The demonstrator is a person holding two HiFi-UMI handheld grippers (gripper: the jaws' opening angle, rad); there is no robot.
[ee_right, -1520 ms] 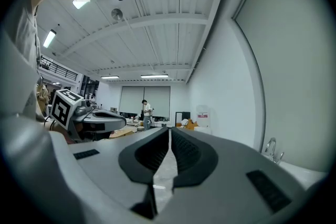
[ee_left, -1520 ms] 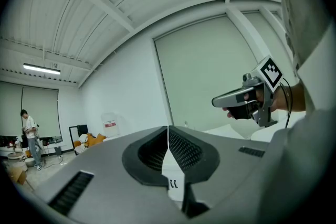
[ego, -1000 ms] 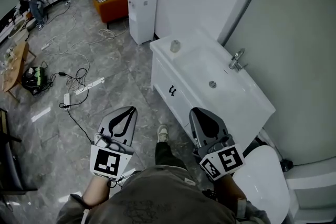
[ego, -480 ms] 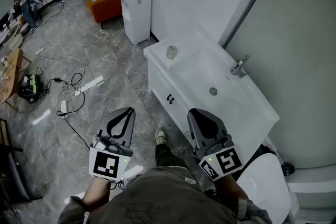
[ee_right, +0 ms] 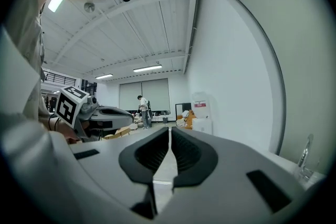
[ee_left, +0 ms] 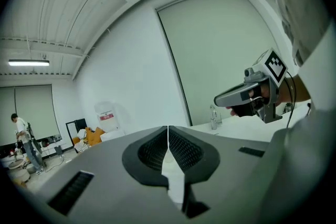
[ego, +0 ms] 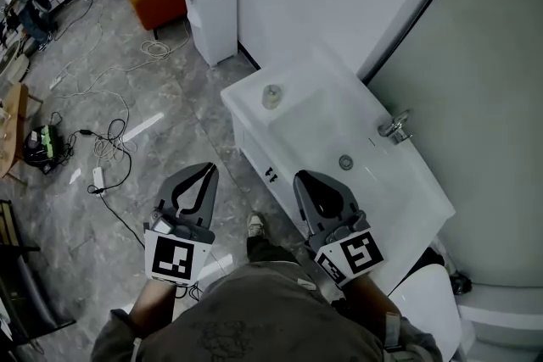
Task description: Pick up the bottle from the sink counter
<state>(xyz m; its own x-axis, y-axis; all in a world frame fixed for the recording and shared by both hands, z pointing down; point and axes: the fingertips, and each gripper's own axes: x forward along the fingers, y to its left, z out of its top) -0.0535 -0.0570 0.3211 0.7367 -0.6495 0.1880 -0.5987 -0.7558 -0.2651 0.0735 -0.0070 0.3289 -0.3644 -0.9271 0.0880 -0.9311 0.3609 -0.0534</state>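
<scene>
A small pale bottle (ego: 271,96) stands upright on the far left corner of the white sink counter (ego: 407,199). Both grippers hang in front of the person, short of the counter and well apart from the bottle. The left gripper (ego: 206,171) is over the floor, its jaws shut with nothing between them; its own view (ee_left: 168,131) shows the tips meeting. At the counter's near edge the right gripper (ego: 310,180) is also shut and empty, with its tips together (ee_right: 170,131). I do not make out the bottle in either gripper view.
The basin has a drain (ego: 345,162) and a chrome faucet (ego: 395,128) by the wall. A white water dispenser (ego: 209,8) stands beyond the counter's left end. Cables (ego: 110,140) lie on the grey floor. A toilet lid (ego: 424,301) sits at bottom right.
The counter and bottle have shifted nearer to the grippers as the person stepped toward the sink. Both grippers stay shut and keep their places before the body.
</scene>
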